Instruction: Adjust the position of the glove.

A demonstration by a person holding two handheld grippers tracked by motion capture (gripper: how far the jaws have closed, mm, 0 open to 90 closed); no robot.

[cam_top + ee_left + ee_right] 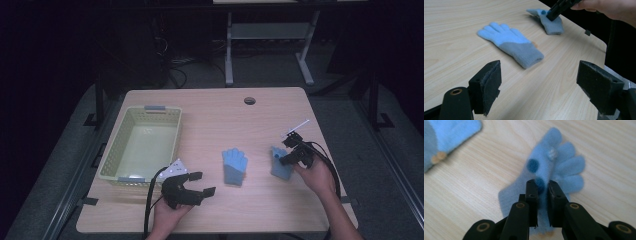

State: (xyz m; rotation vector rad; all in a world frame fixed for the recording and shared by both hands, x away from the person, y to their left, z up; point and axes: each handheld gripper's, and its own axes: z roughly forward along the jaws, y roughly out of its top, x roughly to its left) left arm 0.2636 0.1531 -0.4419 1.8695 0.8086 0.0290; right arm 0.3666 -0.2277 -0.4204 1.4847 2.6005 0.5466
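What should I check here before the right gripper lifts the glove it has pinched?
1. Right gripper shut on the dotted glove: ok.
2. Fabric sits between its jaws, not just under them: ok.
3. Second glove lies apart from the pinched one: ok.
4. Left gripper open, touching nothing: ok.
5. Basket holds nothing: ok.
6. Grip firm enough to lift: cannot tell.

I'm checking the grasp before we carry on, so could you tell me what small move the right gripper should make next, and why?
Probably a short lift straight up. The right gripper has its jaws pinched on the spotted glove, which lies on the table; the other glove lies apart, and the basket sits across the table.
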